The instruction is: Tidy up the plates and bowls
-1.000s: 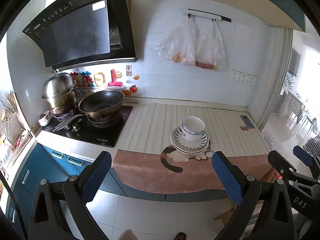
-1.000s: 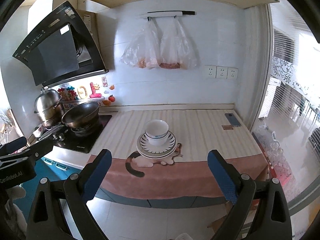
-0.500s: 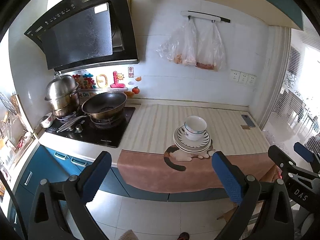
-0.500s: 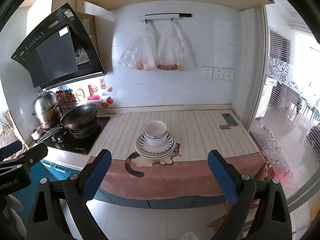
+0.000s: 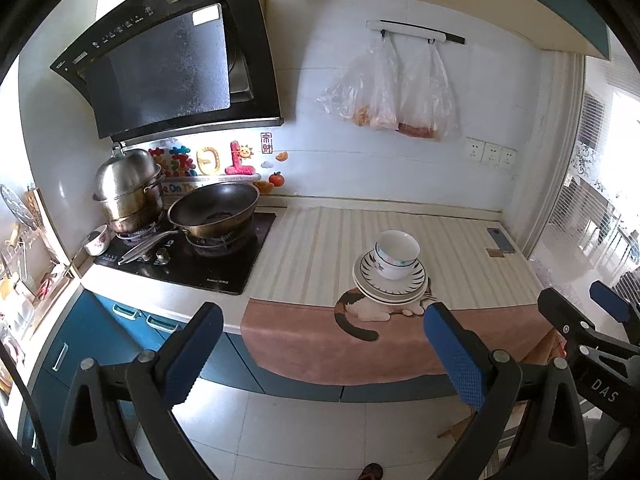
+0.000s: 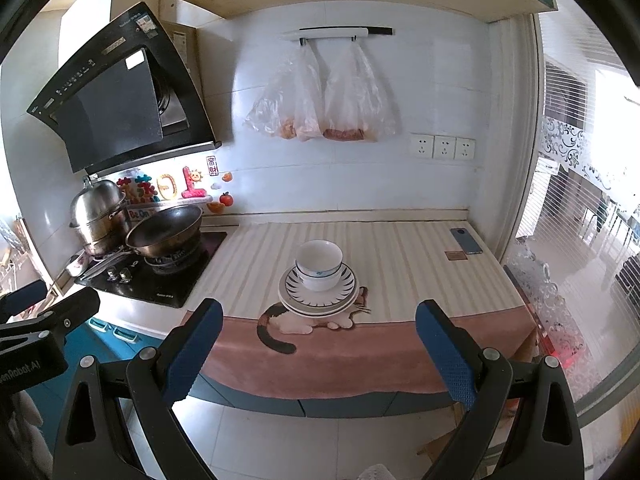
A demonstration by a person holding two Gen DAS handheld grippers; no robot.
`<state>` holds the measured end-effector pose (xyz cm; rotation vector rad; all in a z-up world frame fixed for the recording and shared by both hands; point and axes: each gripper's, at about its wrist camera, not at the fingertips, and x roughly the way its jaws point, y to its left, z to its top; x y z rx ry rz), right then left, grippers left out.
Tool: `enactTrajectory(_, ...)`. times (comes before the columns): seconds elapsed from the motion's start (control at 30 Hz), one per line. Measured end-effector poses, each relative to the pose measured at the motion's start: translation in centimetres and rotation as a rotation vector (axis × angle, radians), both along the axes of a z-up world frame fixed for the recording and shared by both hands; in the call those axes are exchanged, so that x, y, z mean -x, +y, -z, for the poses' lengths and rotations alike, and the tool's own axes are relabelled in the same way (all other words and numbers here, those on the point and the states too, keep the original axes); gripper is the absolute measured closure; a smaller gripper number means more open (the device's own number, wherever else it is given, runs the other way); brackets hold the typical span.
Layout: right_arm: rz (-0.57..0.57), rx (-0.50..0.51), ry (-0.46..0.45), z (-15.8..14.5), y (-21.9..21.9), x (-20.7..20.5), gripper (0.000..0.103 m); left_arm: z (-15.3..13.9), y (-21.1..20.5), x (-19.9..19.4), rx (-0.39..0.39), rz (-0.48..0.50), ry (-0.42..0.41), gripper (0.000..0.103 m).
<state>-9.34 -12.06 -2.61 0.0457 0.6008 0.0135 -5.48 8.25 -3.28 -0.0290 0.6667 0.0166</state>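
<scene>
A white bowl with a blue rim pattern (image 5: 397, 253) sits nested on top of a stack of plates (image 5: 408, 288) near the counter's front edge, on a cat-print mat. The same bowl (image 6: 319, 264) and plates (image 6: 292, 300) show in the right wrist view. My left gripper (image 5: 322, 354) is open and empty, held over the floor well short of the counter. My right gripper (image 6: 318, 354) is open and empty too, also back from the counter. The right gripper shows at the right edge of the left wrist view (image 5: 588, 320).
A wok (image 5: 214, 210) and a steel steamer pot (image 5: 128, 192) stand on the black hob at the left. A phone (image 6: 466, 240) lies at the counter's back right. Two plastic bags (image 6: 324, 100) hang on the wall. A pink cloth (image 6: 360, 352) drapes over the counter's front.
Both grippers have drawn back from the counter and risen slightly, so the stack looks smaller. The bowl and plates have not moved.
</scene>
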Motion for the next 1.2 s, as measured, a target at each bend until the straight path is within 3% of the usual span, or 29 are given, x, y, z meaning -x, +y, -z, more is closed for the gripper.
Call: enactTrajectory(1.2,0.012,0.008,-0.004,-0.03,0.41,-0.71,0.004,0.15,0.22,-0.71,0.016,0.007,0.008,0.000)
